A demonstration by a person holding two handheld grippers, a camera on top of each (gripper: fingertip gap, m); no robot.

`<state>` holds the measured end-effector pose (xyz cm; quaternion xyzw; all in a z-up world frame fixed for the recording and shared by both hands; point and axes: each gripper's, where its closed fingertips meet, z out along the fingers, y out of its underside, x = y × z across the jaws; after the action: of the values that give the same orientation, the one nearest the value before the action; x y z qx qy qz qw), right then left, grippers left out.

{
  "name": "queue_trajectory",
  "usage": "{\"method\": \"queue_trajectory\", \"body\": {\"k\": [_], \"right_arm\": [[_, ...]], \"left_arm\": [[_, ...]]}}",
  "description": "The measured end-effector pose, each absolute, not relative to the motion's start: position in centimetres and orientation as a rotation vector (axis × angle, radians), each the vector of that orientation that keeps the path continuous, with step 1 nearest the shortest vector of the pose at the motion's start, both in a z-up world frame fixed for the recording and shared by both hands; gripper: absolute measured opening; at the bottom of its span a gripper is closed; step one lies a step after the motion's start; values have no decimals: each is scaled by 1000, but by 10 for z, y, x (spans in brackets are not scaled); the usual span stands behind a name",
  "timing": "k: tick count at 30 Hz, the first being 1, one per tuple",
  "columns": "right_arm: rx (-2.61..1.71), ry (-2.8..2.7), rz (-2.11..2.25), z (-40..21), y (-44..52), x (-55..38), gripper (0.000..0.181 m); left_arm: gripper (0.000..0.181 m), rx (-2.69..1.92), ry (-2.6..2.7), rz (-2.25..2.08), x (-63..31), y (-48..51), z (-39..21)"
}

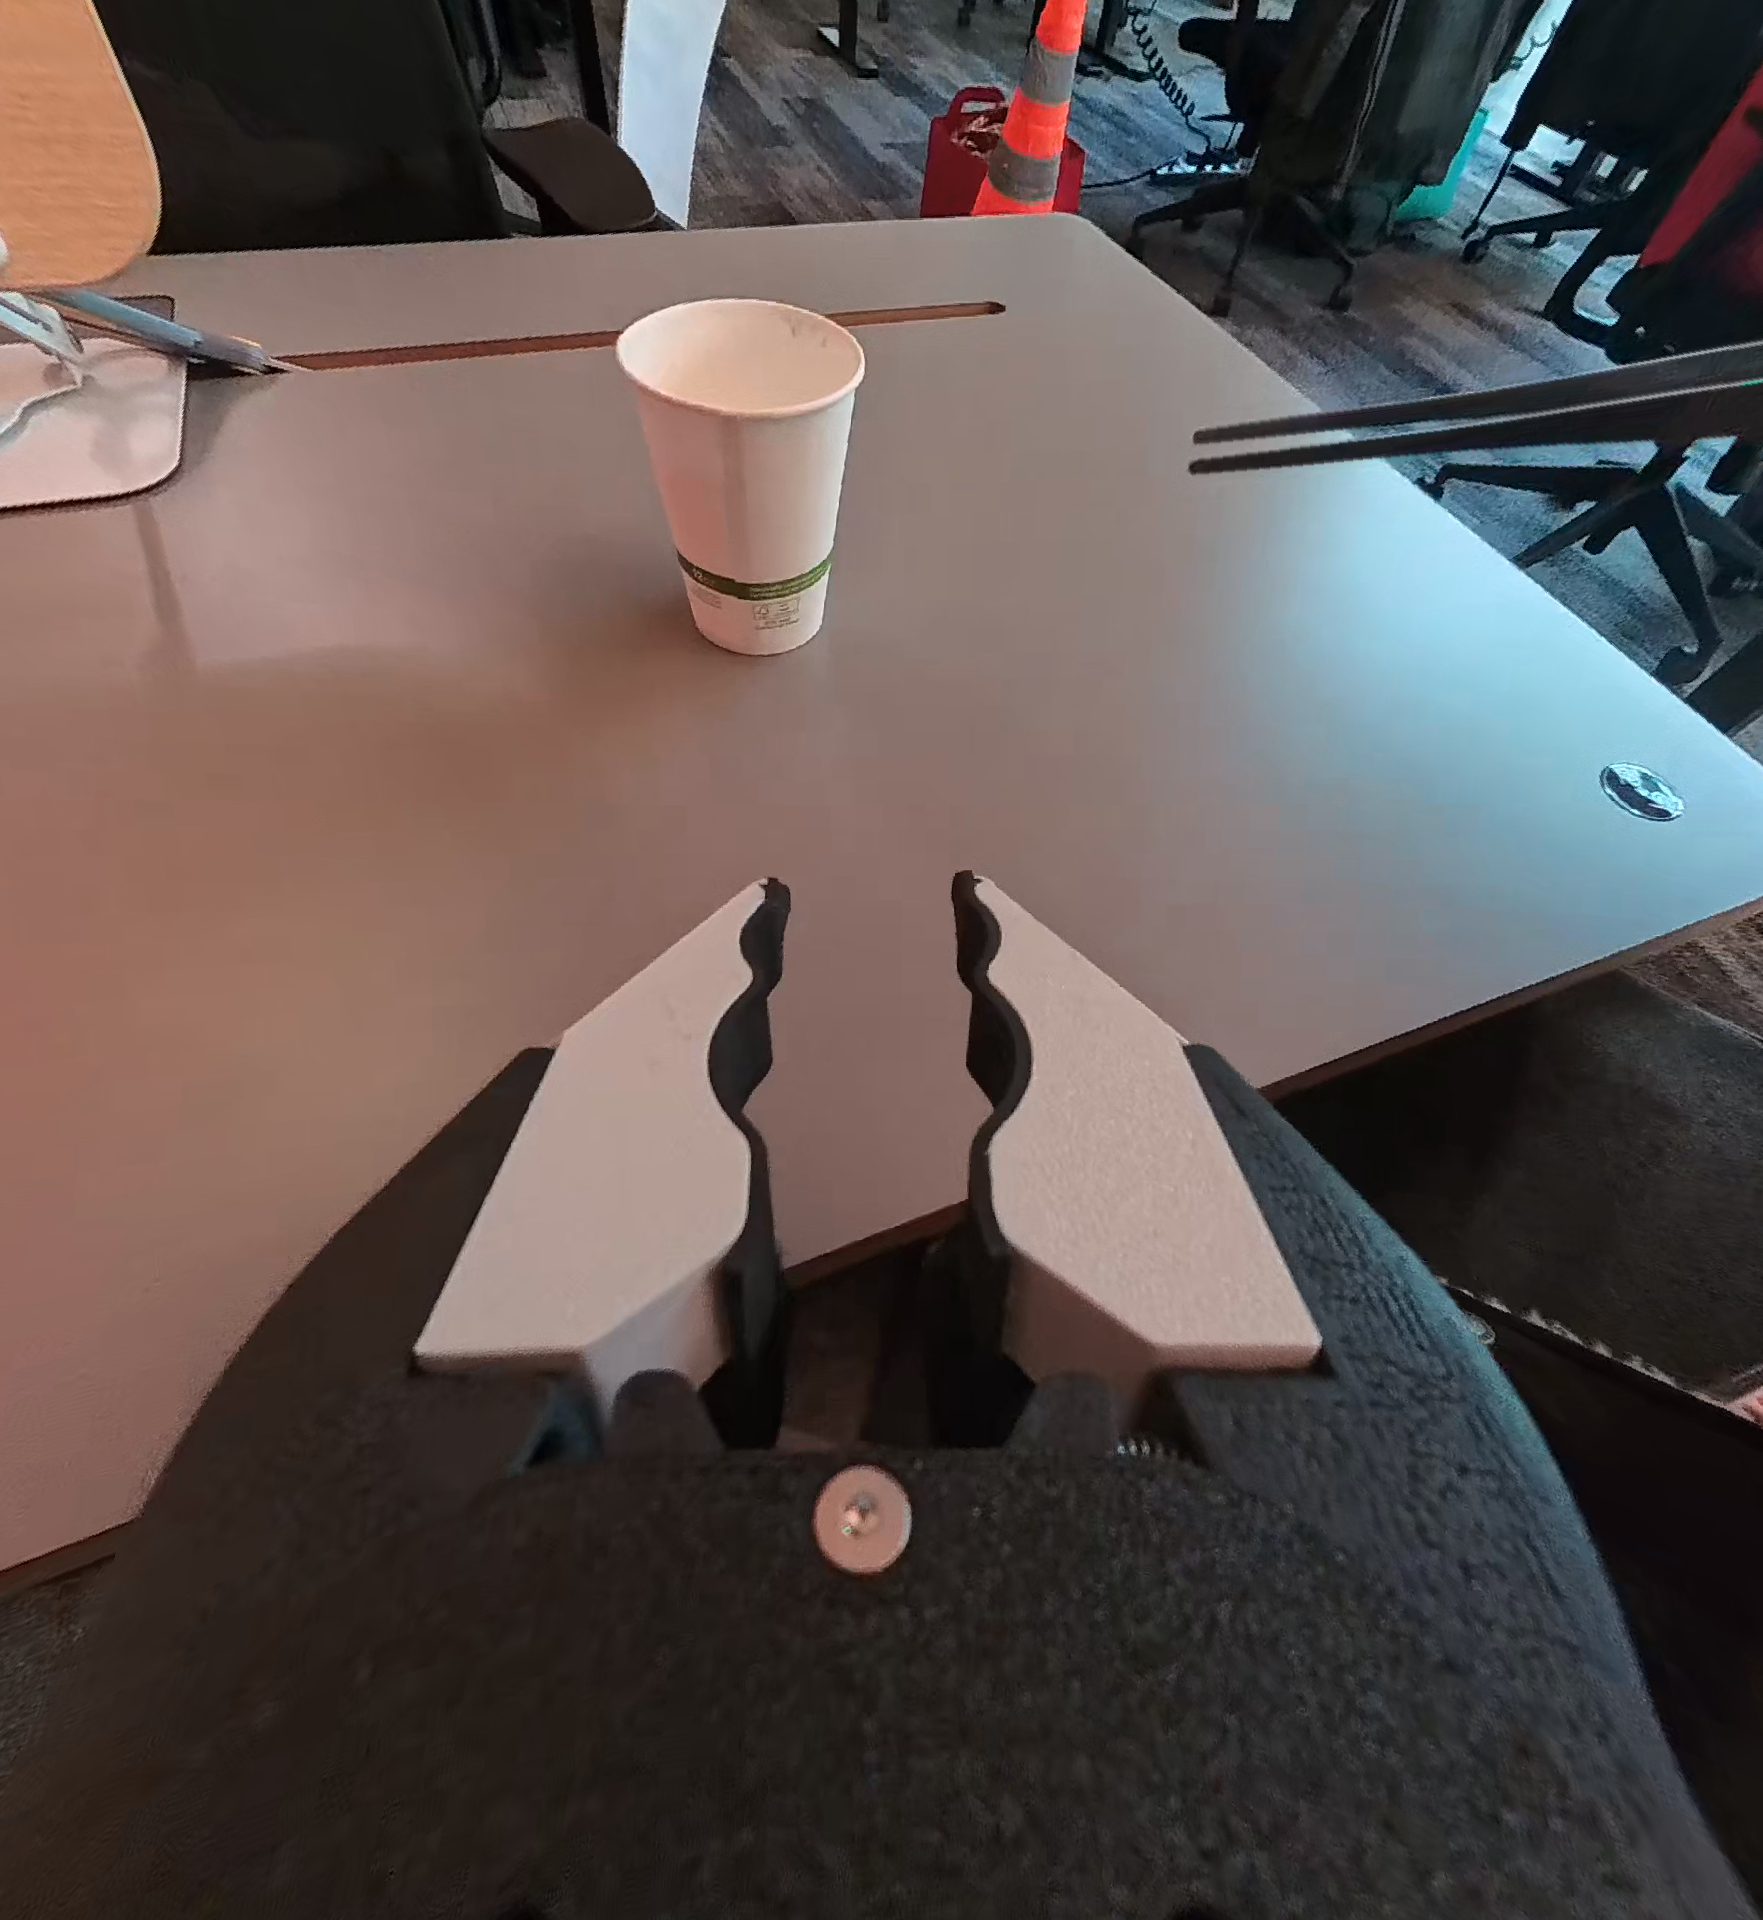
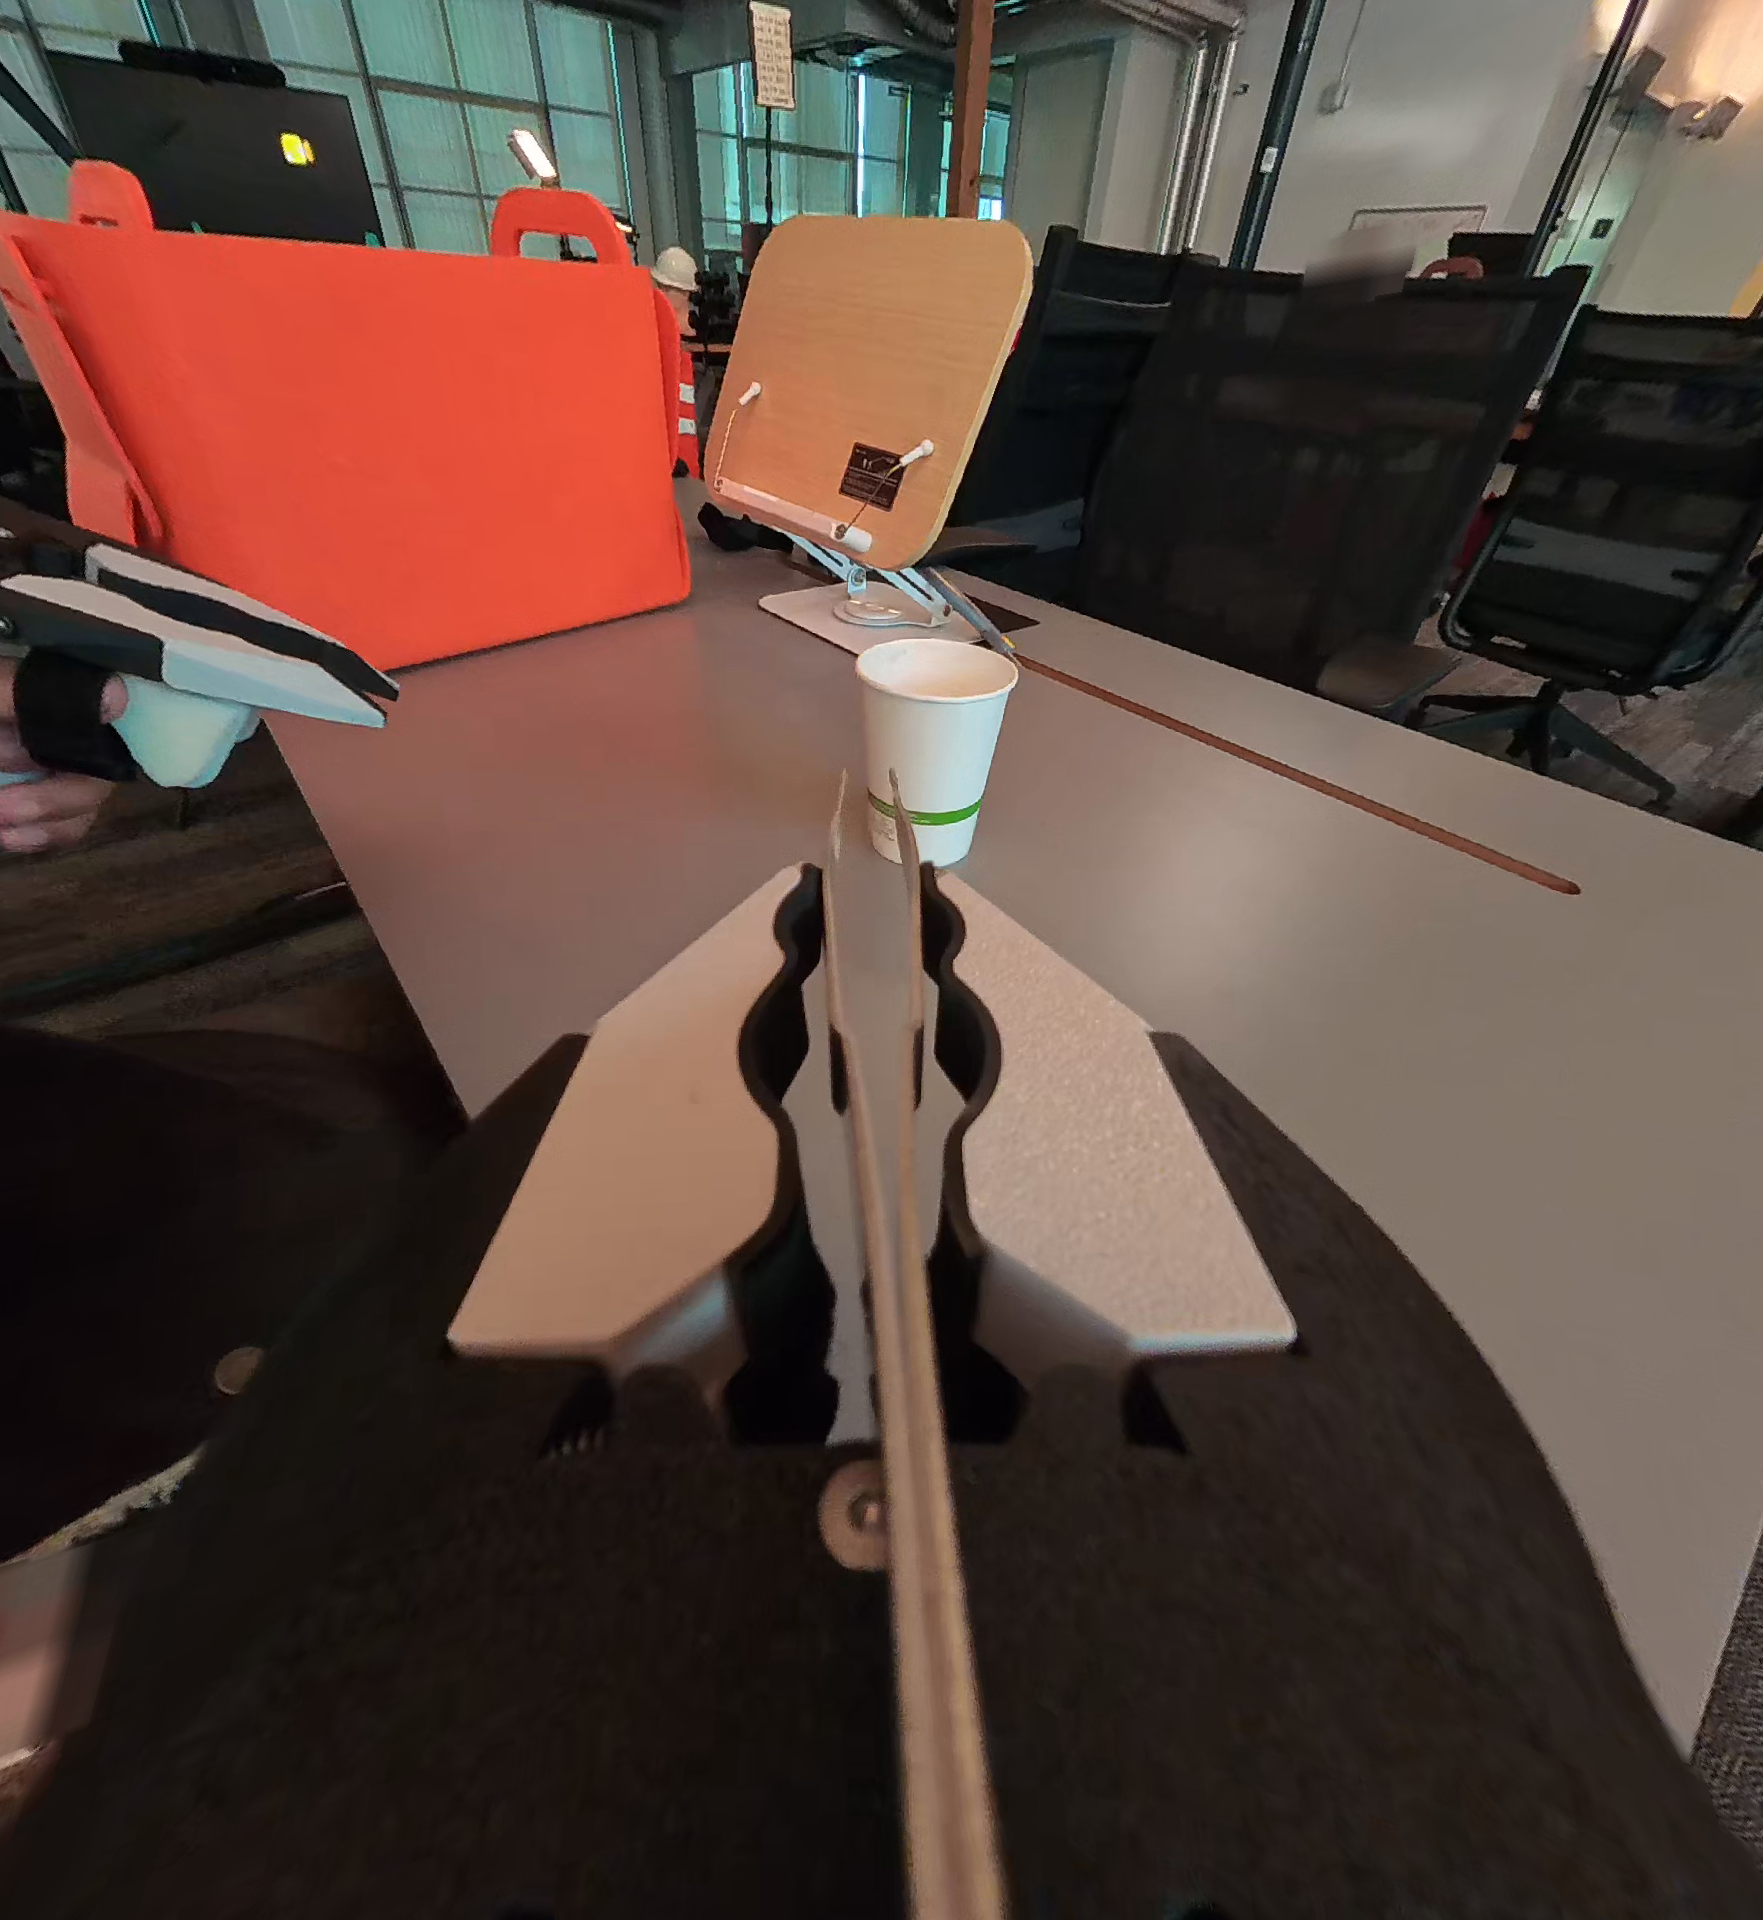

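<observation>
right gripper [image 2: 872,883] clamped on a pair of chopsticks [image 2: 887,1039], left gripper [image 1: 869,883] released, holding nothing.
paper cup [image 1: 742,468] upright mid table [image 1: 1272,727], just ahead of the chopstick tips; keep tips level and aligned, grip firm.
</observation>
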<state>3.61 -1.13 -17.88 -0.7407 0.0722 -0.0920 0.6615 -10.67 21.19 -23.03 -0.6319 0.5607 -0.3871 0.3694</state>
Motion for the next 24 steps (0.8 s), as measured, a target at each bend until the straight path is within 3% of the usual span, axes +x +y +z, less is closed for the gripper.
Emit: {"method": "queue_trajectory", "body": {"k": [24], "right_arm": [[-1728, 102, -261, -188, -3, 25, 17]], "left_arm": [[34, -1585, 1480, -1013, -108, 200, -233]]}}
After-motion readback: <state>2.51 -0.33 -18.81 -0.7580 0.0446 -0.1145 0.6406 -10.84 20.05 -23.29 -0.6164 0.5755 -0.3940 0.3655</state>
